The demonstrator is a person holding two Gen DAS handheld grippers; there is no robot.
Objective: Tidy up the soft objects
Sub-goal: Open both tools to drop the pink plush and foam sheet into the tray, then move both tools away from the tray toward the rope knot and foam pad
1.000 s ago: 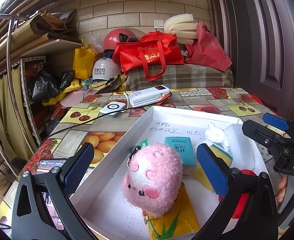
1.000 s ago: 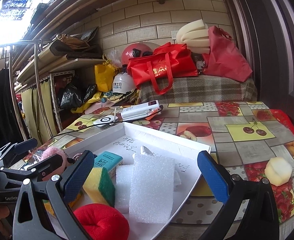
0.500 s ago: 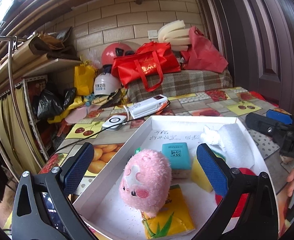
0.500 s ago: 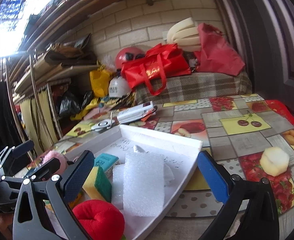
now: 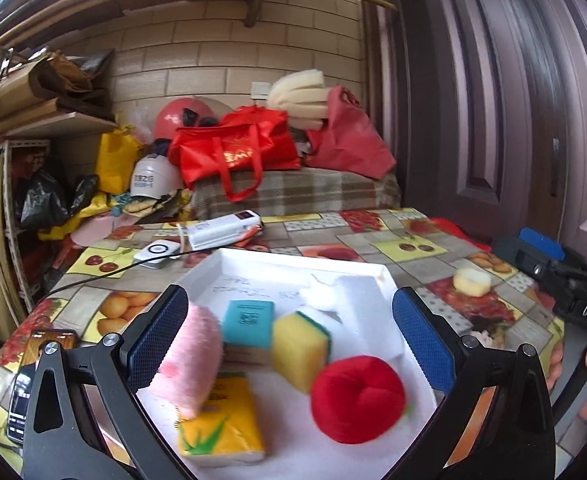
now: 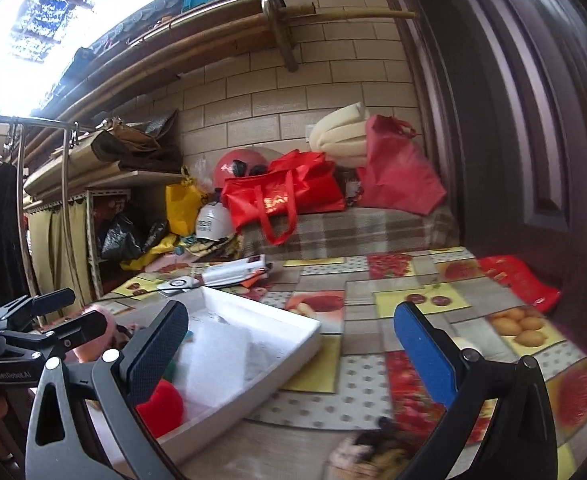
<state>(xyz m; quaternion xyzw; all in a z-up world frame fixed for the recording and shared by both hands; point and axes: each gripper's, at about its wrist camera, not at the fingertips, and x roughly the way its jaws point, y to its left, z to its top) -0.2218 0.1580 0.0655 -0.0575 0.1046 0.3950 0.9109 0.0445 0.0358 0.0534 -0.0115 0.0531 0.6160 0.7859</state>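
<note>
2 hand-held grippers hang above the table with the fruit-print cloth point(image 5: 405, 248), and both stand spread wide with nothing between their pads. The left gripper point(image 5: 289, 338) hovers over the near half of the white tray point(image 5: 293, 258); the right gripper point(image 6: 291, 354) sits off the tray's right edge, over bare cloth.

6 soft things show inside the white tray in the left wrist view. The pink plush point(image 5: 191, 360) leans at the tray's near-left side, just beside the left gripper's left pad, and its lower edge overlaps the yellow packet point(image 5: 221, 428) lying flat at the tray's near edge. The teal pack point(image 5: 249, 322) sits near the tray's middle, touching the yellow-green sponge point(image 5: 299, 344) to its right. The red plush ball point(image 5: 357, 398) rests at the tray's near-right side. A white foam piece point(image 5: 325, 296) lies toward the tray's far-right corner; blur hides its outline.

Outside the tray, a pale yellowish lump point(image 5: 471, 282) sits on the cloth to the tray's right, well apart from it. A white power bank point(image 5: 223, 230) and a small white device point(image 5: 157, 250) lie beyond the tray's far-left corner. A phone point(image 5: 33, 380) lies left of the tray.
</note>
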